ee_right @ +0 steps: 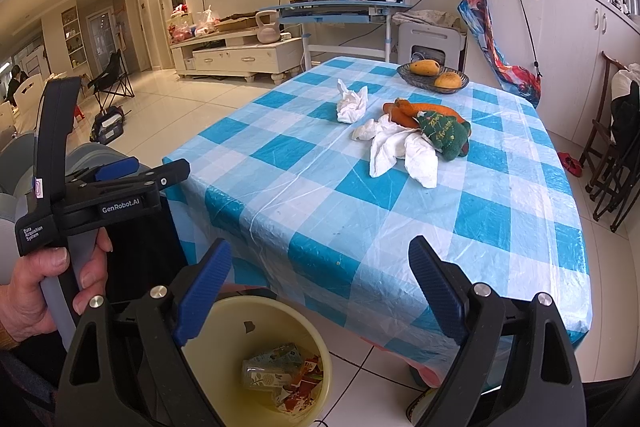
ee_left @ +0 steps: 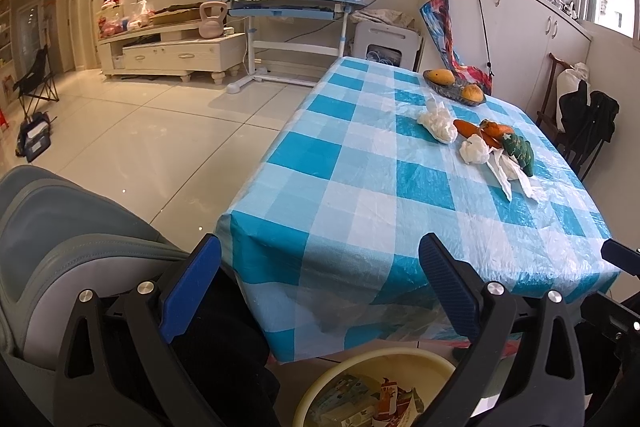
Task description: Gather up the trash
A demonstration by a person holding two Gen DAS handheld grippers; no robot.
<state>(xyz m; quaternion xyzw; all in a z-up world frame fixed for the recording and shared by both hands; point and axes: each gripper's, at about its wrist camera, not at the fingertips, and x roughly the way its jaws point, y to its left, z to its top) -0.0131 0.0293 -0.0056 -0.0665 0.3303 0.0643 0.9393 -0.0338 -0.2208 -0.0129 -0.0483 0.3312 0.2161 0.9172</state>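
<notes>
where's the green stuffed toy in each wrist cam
Left wrist: the green stuffed toy lies right of centre on the table, past the crumpled tissues.
Right wrist: the toy is upper right of centre, beside the tissues.
Shared landmark: the fruit basket at the table's far end.

Yellow bin [ee_left: 320, 393]: lower half cut by frame edge, right rim behind gripper finger. Carton [ee_right: 272, 367] print illegible. Orange toys [ee_right: 400, 109]: partly under green plush [ee_right: 442, 135].
</notes>
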